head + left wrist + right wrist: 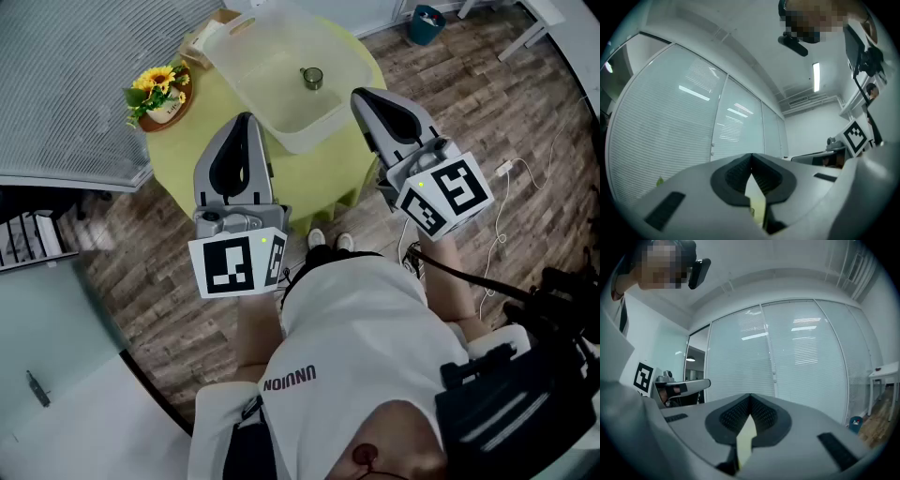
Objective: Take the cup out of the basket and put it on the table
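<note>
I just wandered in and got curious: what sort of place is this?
Probably an office or meeting room. It has glass walls with blinds, a wood-look floor and a small round table with sunflowers on it.

cup (312, 78): small, upright, inside basket (267, 89) | basket: translucent, on yellow-green table (314, 178)

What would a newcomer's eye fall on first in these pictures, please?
The two grey grippers, left and right, both shut and empty, are held side by side over the near side of a round yellow-green table. Beyond them sits a translucent basket with one small dark cup inside, and potted sunflowers at the table's left edge.
</note>
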Available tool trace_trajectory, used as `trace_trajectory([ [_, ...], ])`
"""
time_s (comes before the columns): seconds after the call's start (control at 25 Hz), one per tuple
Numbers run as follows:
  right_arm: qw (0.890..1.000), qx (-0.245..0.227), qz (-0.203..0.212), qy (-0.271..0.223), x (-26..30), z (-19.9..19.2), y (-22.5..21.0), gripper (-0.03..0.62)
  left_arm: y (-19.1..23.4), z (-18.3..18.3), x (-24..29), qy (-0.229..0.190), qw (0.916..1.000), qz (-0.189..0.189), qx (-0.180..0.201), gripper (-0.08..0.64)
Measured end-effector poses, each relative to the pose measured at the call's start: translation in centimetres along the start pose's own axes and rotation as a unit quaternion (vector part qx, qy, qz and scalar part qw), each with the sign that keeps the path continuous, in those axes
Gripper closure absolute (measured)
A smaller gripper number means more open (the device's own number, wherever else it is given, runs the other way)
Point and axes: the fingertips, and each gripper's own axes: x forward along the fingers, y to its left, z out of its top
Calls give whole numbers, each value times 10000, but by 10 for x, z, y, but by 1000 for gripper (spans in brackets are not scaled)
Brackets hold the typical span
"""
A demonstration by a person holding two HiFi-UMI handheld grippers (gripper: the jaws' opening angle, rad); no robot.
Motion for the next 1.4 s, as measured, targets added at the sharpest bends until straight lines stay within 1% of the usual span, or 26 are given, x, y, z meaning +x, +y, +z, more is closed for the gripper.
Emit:
trace_trajectory([
  [0.36, 10000, 12, 19, 20, 0, -1, 0, 574, 0, 0, -1, -11, 10000, 35, -18, 546],
  [0.6, 10000, 25, 6, -52, -2, 2, -1, 574, -3, 2, -2, -13, 10000, 37, -18, 546],
  [0.76, 9998, 121, -40, -133, -2, 2, -3, 574, -1, -1, -1, 23, 10000, 21, -88, 546],
  [0.92, 9991, 341, -45, -231, -2, 3, -2, 572, 3, -4, -4, 67, 9999, 11, -104, 546],
  [1.0, 9988, 416, -45, -254, -1, 4, -1, 572, 6, -4, -4, 70, 9999, -16, -126, 546],
  [1.12, 9989, 377, -114, -242, 1, 4, 3, 572, 9, -6, -5, 66, 9998, -98, -141, 546],
  [1.4, 9984, 313, -395, -248, -2, -1, 12, 572, 12, -13, -9, 40, 9991, -369, -212, 546],
])
